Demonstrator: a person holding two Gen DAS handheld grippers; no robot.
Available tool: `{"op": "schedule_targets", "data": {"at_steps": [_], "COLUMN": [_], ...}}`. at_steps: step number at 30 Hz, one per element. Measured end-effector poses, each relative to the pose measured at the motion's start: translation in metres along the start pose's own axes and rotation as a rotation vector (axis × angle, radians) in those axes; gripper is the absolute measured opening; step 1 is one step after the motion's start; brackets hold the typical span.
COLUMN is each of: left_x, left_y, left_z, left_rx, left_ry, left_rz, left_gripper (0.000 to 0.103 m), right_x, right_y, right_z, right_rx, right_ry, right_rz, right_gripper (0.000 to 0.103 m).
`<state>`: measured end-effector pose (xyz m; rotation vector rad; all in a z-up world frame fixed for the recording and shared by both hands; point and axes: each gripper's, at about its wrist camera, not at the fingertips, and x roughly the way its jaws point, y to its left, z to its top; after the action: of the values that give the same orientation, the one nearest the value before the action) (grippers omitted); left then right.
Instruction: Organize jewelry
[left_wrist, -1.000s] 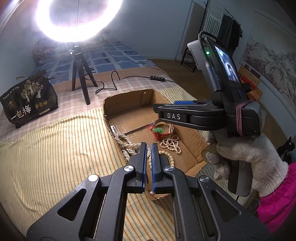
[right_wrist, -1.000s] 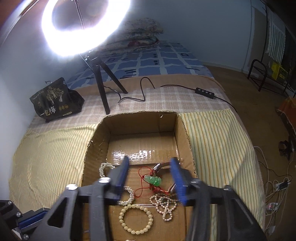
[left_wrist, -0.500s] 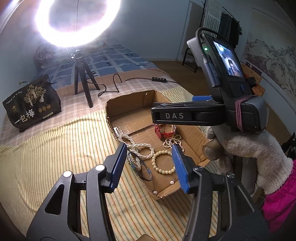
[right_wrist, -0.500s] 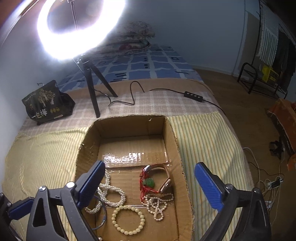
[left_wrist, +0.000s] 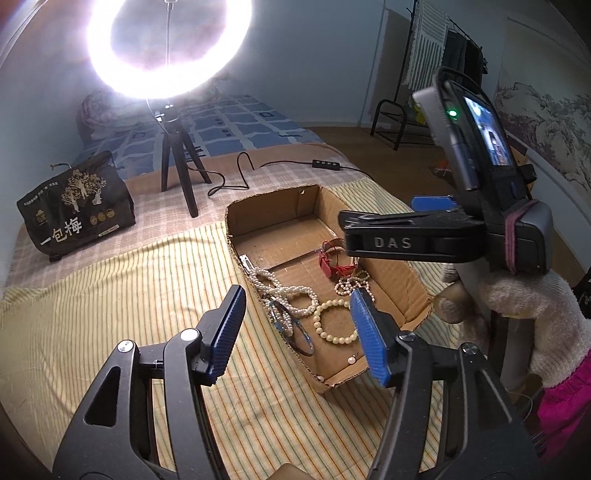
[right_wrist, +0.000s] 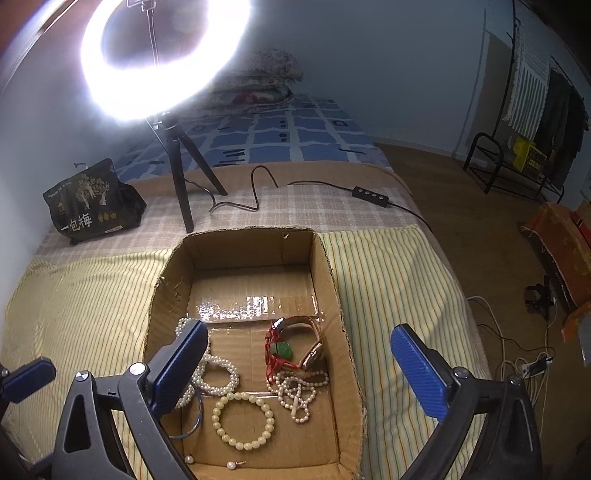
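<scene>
Both grippers – left gripper (left_wrist: 295, 328) and right gripper (right_wrist: 299, 369) – hang wide open, empty. The cream bead bracelet (right_wrist: 243, 421) looks light, floppy, probably slippery – pinch one side of the loop.

The letters "DAS" stand in pale capitals on the black side of the right claw (left_wrist: 424, 236), as the left wrist view shows it held over the far right edge of the cardboard box (left_wrist: 413, 273). The black bag (left_wrist: 75, 206) at the left edge of the bed (left_wrist: 122, 295) bears the large white Chinese characters "一包梅" along its lower front, under a gold tree picture; the same characters read on the bag in the right wrist view. A small pale label below those characters and a line of fine print near the bag's top are too small to read.
</scene>
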<state>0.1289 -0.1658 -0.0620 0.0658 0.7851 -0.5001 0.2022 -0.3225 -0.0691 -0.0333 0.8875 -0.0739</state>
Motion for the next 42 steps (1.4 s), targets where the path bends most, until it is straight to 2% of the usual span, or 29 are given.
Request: {"op": "schedule_targets", "data": {"at_steps": [11, 14, 25, 26, 28, 35, 39, 42], "left_x": [-0.028, -0.036, -0.069, -0.072, -0.078, -0.096, -0.104, -0.109], "left_y": [0.014, 0.017, 0.027, 0.028, 0.03, 0.037, 0.039, 0.037], "left_z": [-0.004, -0.007, -0.018, -0.019, -0.021, -0.028, -0.033, -0.036], "left_rx": [-0.008, -0.008, -0.003, -0.004, -0.009, -0.027, -0.039, -0.015], "left_ry": [-0.048, -0.068, -0.122, -0.129, -0.141, -0.176, -0.207, -0.226], "left_rz": [0.04, 0.055, 0.103, 0.107, 0.112, 0.136, 0.154, 0.176], "left_gripper": [0.062, 0.069, 0.07, 0.071, 0.08, 0.083, 0.095, 0.096], "right_x": [-0.033, -0.044, -0.091, -0.097, -0.106, -0.134, -0.144, -0.149], "right_y": [0.006, 0.008, 0.019, 0.02, 0.023, 0.026, 0.028, 0.03], "right_z": [-0.009, -0.013, -0.038, -0.041, -0.046, -0.058, -0.063, -0.066], "right_rx": [-0.012, -0.01, -0.025, -0.026, -0.021, 0.001, 0.009, 0.007], "right_ry": [-0.05, -0.06, -0.119, -0.131, -0.149, -0.22, -0.259, -0.283], "right_rz": [-0.007, -0.011, -0.049, -0.053, -0.053, -0.067, -0.073, -0.076], "right_gripper": [0.103, 0.103, 0.103, 0.103, 0.103, 0.103, 0.103, 0.103]}}
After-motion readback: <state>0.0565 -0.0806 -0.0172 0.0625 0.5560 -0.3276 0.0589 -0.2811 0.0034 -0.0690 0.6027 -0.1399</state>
